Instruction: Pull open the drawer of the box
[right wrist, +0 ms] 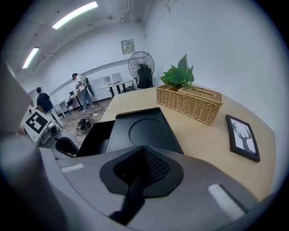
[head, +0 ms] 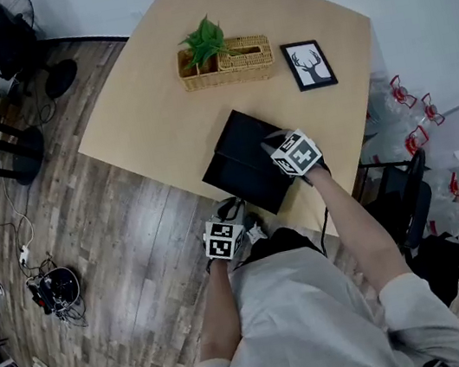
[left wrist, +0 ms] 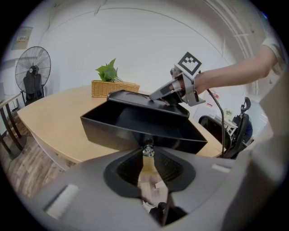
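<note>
Black box at tabletop near edge, drawer out. Left tool clamped on its tiny metal knob, the only grab spot, prob slippery. Looks light, stiff plastic. Right tool, jaws together, on the lid.

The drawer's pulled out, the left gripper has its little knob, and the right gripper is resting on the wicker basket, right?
Not quite. The head view shows the right gripper on top of the black box, not on the wicker basket, which stands apart, further back. The drawer is out, and the left gripper does pinch its knob.
</note>
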{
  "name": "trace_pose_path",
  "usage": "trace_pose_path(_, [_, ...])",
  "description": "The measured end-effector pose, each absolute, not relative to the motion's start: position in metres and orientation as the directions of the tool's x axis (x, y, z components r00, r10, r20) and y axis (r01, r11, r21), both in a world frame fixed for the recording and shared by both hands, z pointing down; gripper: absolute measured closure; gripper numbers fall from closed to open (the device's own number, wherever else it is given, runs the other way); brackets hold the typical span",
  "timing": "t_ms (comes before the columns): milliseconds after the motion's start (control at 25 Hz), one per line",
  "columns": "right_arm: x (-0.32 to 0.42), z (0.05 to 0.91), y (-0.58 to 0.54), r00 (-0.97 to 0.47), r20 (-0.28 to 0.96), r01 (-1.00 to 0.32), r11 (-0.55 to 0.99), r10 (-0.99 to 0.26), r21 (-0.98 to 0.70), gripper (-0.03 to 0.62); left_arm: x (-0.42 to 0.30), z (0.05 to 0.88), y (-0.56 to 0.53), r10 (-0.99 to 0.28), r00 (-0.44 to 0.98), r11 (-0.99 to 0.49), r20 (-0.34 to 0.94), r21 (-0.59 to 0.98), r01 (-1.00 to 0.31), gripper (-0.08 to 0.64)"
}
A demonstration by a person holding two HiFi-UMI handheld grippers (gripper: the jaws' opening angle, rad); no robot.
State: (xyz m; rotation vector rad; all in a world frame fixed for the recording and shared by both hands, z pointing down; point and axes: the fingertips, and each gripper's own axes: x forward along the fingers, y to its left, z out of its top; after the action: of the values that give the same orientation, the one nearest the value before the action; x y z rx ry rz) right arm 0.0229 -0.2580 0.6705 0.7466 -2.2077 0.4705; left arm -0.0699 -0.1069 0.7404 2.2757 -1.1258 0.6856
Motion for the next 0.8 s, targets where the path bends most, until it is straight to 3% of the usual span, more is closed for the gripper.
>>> trace_pose_path(800, [0.019, 0.655, -0.230, -0.533, 0.714, -0.683, 0.729, -0.453, -0.048, 0.594, -0.069, 0.735, -0.072, -0.580, 0.481, -0.482, 0.657, 0.199, -0.853, 0.423])
